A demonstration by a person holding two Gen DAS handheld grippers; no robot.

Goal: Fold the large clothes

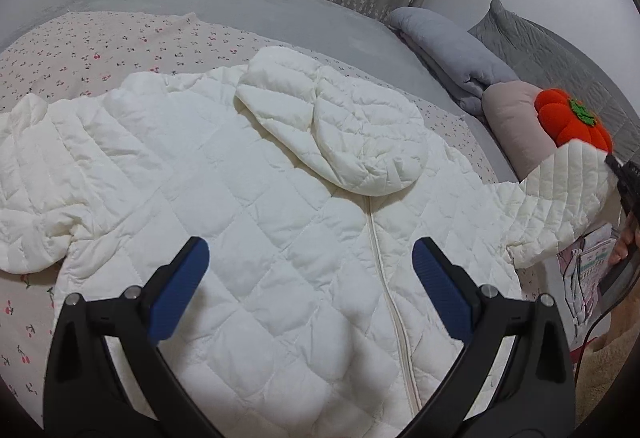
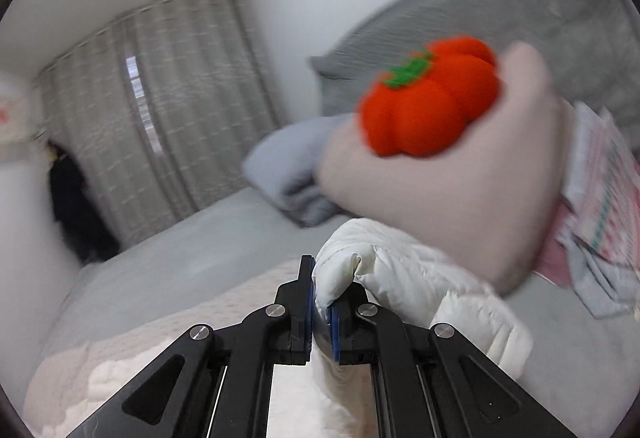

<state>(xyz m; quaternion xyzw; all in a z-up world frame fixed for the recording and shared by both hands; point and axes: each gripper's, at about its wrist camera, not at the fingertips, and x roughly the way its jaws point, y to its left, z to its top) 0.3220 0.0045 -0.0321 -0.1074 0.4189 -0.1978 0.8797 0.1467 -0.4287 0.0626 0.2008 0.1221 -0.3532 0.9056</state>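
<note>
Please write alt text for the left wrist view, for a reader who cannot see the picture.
A white quilted jacket lies spread flat on a bed, zipper up, hood folded down over its chest. The open left gripper hovers above its lower half. At the right edge, the right gripper holds one sleeve lifted, near an orange pumpkin plush.

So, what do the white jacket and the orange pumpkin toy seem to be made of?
The white jacket looks like thin synthetic fabric over soft padding: diamond quilting, puffy panels, a matte, slightly smooth surface. The cuff bunches softly where the right gripper pinches it. The pumpkin toy seems to be plush or felt: fuzzy matte orange lobes and a green felt-like top. The exact fibres cannot be told.
</note>
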